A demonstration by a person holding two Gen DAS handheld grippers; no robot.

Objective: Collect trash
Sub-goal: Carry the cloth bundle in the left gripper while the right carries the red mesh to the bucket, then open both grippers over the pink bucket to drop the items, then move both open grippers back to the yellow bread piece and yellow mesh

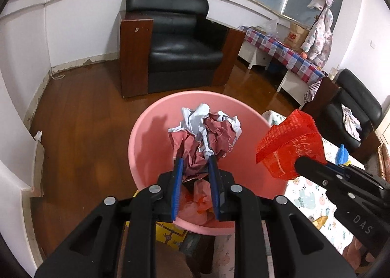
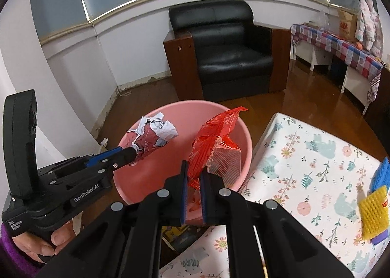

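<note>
Left wrist view: the left gripper (image 1: pixel 195 156) clamps a crumpled paper wad (image 1: pixel 204 129) over the pink bin (image 1: pixel 146 146), and the right gripper (image 2: pixel 194 168) pinches a red wrapper (image 2: pixel 214 136) above it too. Some trash already lies inside; both pieces await dropping, I'd judge.

Left hand-held gripper (image 1: pixel 195 161) clamped; right hand-held gripper (image 2: pixel 195 168) clamped, side by side.

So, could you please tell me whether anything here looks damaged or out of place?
Only the room itself: the baseboard behind the black armchair is chipped and peeling, and a scrap of paper lies on the wooden floor beside the wall.
</note>
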